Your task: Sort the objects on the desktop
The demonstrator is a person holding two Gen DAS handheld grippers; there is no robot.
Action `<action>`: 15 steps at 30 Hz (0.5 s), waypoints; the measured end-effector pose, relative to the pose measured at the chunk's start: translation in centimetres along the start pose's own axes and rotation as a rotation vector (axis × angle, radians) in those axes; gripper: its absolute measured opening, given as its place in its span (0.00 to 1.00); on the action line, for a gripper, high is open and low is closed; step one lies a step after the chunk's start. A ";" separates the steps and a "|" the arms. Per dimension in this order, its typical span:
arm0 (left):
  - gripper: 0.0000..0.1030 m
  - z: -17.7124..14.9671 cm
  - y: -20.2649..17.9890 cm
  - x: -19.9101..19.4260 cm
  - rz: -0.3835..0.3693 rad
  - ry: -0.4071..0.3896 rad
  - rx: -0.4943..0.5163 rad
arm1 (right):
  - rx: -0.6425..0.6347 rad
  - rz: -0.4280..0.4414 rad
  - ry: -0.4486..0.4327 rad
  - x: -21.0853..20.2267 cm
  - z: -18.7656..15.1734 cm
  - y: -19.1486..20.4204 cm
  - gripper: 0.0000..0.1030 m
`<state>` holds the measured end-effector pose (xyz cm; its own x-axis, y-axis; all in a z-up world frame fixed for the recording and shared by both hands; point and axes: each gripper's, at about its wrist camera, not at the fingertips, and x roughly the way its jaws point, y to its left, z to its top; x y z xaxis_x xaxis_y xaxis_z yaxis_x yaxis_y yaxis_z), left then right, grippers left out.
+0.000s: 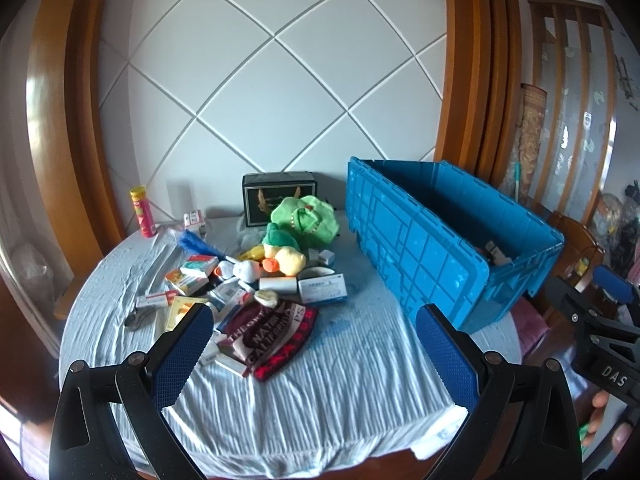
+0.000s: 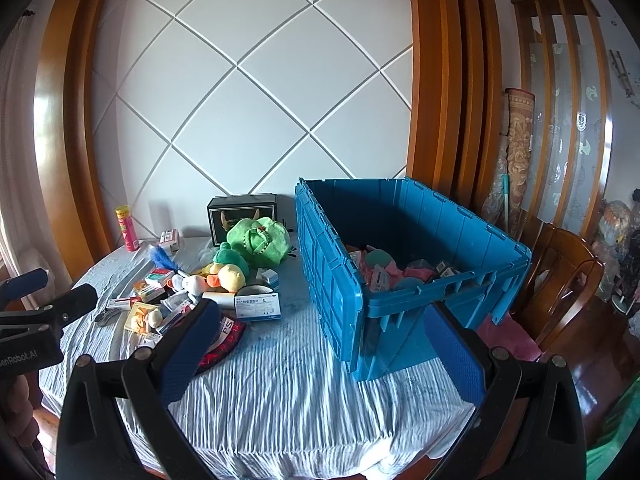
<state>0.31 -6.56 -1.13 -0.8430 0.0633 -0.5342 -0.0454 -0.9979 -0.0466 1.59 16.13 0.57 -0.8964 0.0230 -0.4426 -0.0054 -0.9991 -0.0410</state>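
A heap of small things lies on the left half of a cloth-covered table (image 1: 340,384): medicine boxes, a blue-and-white box (image 1: 323,289) (image 2: 258,306), a yellow plush duck (image 1: 286,261) (image 2: 229,276), a green plush (image 1: 306,220) (image 2: 260,242) and a dark red knit hat (image 1: 276,334) (image 2: 224,340). A big blue crate (image 1: 436,256) (image 2: 400,264) stands on the right, holding pink cloth and small packets. My left gripper (image 1: 314,360) hovers open over the near table edge, empty. My right gripper (image 2: 320,354) is open and empty too, in front of the crate's near corner.
A black box (image 1: 278,199) and a red-and-yellow can (image 1: 143,212) stand at the back by the white quilted wall. A blue feather duster (image 1: 200,245) lies left of the heap. Wooden chairs (image 2: 560,280) stand to the right of the table.
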 end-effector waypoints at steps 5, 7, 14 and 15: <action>0.99 -0.3 2.0 0.8 -0.012 0.017 -0.005 | 0.002 -0.015 0.003 0.2 -0.1 1.5 1.00; 0.99 -0.5 3.0 1.3 -0.015 0.026 -0.008 | 0.002 -0.014 0.005 0.4 -0.2 2.4 1.00; 0.99 -2.7 8.2 5.6 -0.024 0.146 -0.081 | -0.026 0.028 0.064 3.5 -1.4 6.5 1.00; 0.99 -3.1 8.9 6.7 -0.010 0.174 -0.086 | -0.036 0.039 0.079 4.3 -1.6 7.1 1.00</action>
<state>-4.04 -15.00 -7.72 -0.7372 0.0822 -0.6707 -0.0012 -0.9927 -0.1203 -1.58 9.21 -3.01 -0.8581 -0.0114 -0.5134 0.0458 -0.9975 -0.0543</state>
